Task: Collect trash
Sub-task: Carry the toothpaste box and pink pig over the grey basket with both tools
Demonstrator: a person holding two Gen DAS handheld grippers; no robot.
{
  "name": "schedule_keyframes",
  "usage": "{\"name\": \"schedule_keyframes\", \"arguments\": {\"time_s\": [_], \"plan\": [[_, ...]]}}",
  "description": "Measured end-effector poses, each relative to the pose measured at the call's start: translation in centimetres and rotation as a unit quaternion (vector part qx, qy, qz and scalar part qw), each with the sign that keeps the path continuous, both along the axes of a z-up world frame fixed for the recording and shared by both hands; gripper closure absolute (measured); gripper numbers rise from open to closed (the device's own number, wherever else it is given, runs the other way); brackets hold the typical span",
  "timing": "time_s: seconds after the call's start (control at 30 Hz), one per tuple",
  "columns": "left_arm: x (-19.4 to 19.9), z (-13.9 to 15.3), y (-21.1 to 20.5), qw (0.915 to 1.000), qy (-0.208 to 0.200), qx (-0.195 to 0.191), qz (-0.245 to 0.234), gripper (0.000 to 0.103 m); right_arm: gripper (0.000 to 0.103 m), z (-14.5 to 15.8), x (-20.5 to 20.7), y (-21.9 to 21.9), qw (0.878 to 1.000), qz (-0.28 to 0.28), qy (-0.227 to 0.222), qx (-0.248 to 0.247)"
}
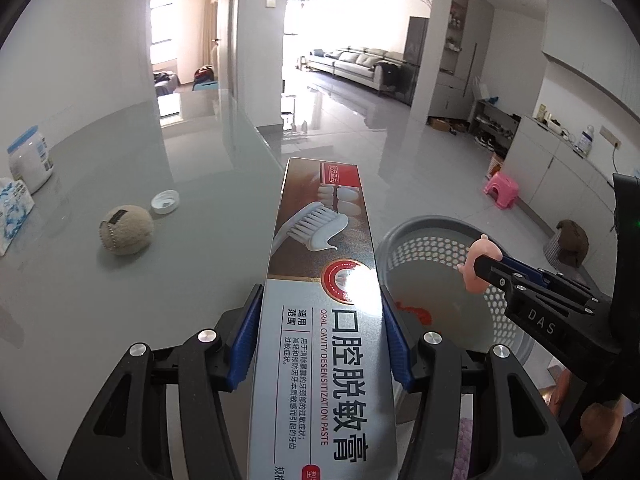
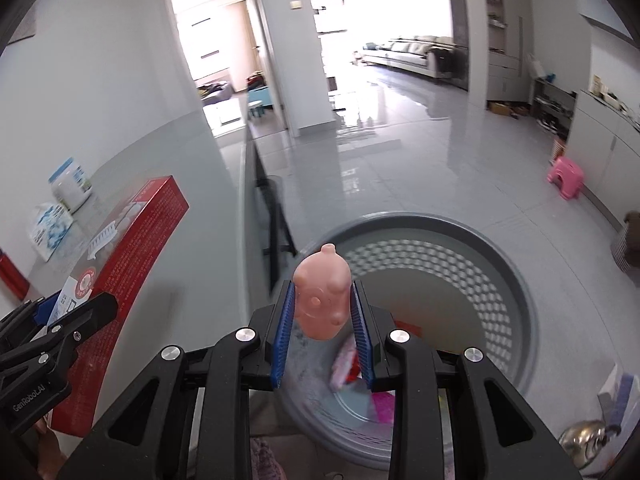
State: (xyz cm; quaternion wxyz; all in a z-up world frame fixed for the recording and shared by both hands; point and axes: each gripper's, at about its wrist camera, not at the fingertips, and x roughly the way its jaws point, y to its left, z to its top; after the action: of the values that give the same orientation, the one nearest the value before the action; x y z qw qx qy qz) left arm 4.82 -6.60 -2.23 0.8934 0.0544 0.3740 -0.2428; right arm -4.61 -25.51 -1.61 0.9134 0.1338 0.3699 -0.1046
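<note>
My left gripper (image 1: 320, 312) is shut on a long toothpaste box (image 1: 320, 280), held above the grey table's edge; the box also shows in the right wrist view (image 2: 132, 248). My right gripper (image 2: 322, 308) is shut on a small pink pig figure (image 2: 322, 296), held over the grey perforated trash basket (image 2: 520, 280). The basket (image 1: 424, 232) stands on the floor right of the table, with scraps inside. The right gripper (image 1: 480, 268) with the pig (image 1: 482, 260) shows over the basket rim in the left wrist view.
On the grey table (image 1: 160, 208) lie a beige ball (image 1: 126, 230), a white lid (image 1: 165, 202), a white jar (image 1: 30, 158) and a tissue pack (image 1: 12, 208). A pink stool (image 1: 502, 190) stands on the tiled floor.
</note>
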Motion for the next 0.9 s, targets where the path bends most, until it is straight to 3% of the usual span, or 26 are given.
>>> {"name": "schedule_keyframes", "arguments": {"time_s": [0.43,0.63,0.9], "plan": [[-1.4,-3.2,-9.3,0.9905,0.034,0.019,-0.132,0.05,0.075,-2.1,-3.8,-4.3,0.995,-0.1,0.022,0.01],[-1.9,-4.6,-11.2,0.9857,0.047,0.024,-0.16,0.05,0.075,-3.0,-5.1,-5.7,0.993,-0.117,0.03,0.012],[-1.4,-5.7,-11.8,0.9847,0.055,0.037,-0.161,0.05,0.075,-4.1,-4.4,-6.0,0.993,-0.105,0.039,0.022]]}}
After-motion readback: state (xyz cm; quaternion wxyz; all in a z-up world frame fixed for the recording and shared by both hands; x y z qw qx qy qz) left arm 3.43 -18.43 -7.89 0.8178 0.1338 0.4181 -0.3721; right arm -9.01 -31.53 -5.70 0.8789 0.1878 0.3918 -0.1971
